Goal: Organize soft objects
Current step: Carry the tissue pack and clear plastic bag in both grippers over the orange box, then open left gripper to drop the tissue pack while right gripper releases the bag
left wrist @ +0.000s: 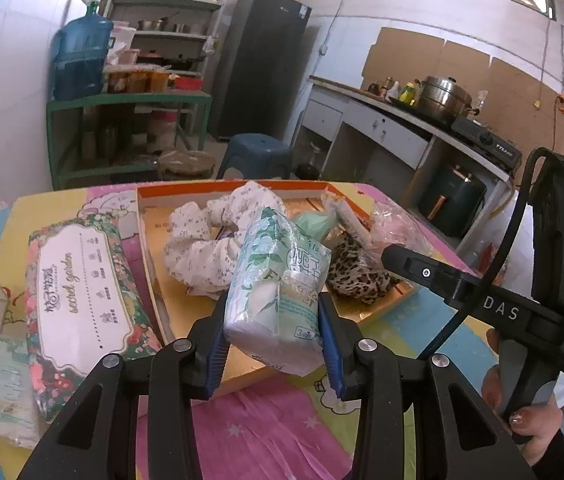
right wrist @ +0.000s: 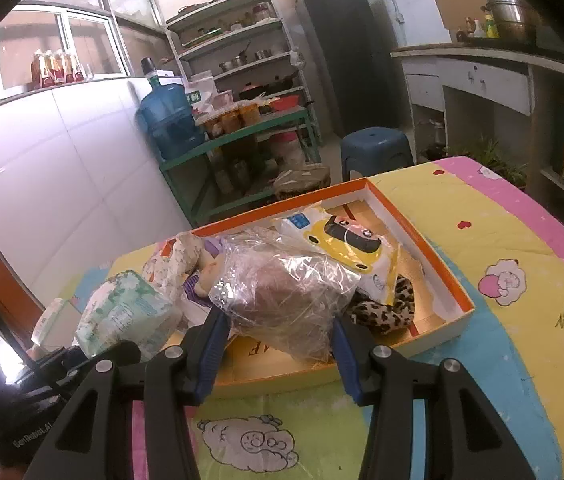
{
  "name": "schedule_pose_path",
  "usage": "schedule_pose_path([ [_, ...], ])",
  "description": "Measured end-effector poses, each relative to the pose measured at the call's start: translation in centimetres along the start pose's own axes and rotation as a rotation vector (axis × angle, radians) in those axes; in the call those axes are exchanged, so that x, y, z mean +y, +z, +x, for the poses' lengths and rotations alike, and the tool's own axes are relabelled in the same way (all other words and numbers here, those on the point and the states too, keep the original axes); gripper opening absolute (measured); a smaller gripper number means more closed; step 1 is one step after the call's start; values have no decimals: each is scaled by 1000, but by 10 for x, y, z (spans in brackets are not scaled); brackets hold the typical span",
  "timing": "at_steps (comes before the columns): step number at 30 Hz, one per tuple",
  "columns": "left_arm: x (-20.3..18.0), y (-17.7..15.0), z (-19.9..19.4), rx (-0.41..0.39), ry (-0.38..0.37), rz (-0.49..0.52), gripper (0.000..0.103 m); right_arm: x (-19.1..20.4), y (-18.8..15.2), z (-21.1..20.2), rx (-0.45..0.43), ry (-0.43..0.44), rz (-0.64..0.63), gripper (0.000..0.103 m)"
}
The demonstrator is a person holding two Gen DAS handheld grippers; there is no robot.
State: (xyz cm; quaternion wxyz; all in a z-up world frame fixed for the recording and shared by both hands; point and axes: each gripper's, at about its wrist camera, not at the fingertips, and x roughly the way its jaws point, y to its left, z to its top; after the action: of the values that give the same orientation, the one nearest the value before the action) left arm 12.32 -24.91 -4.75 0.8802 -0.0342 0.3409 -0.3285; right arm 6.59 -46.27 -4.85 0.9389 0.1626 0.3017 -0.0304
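Left wrist view: the left gripper [left wrist: 274,320] clamps a green tissue pack [left wrist: 278,292] above the near edge of the orange box [left wrist: 154,248], which holds a white cloth [left wrist: 210,240].

Right wrist view: the right gripper [right wrist: 278,336] grips a clear plastic bag [right wrist: 285,292] over the orange box [right wrist: 421,240].

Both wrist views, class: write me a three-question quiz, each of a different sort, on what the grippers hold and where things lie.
1. True or false: the left gripper is empty.
2. The right gripper grips: A) leopard-print cloth, B) clear plastic bag, C) floral tissue box.
3. Fill in: the floral tissue box lies ___ the orange-rimmed tray.

Key:
1. False; it is shut on the green tissue pack.
2. B, the clear plastic bag; the leopard-print cloth lies in the tray.
3. Outside.
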Motion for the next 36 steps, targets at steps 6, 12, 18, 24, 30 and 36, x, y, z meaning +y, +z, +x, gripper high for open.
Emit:
schedule_pose_path([
  [6,4,-1,15,38,-1,-18,41,0,0,15,33,11,5,50],
  [12,5,4,28,49,13,-16,41,0,1,30,66,30,11,50],
  [18,5,6,36,48,27,-8,41,-5,3,40,84,-1,19,51],
  [24,-1,1,36,34,44,29,43,-3,0,48,111,-27,27,51],
  [30,-9,1,25,-20,60,61,64,-9,-2,47,113,-20,55,60],
  [36,-3,5,9,-80,42,25,72,-17,-1,38,89,-13,84,67],
])
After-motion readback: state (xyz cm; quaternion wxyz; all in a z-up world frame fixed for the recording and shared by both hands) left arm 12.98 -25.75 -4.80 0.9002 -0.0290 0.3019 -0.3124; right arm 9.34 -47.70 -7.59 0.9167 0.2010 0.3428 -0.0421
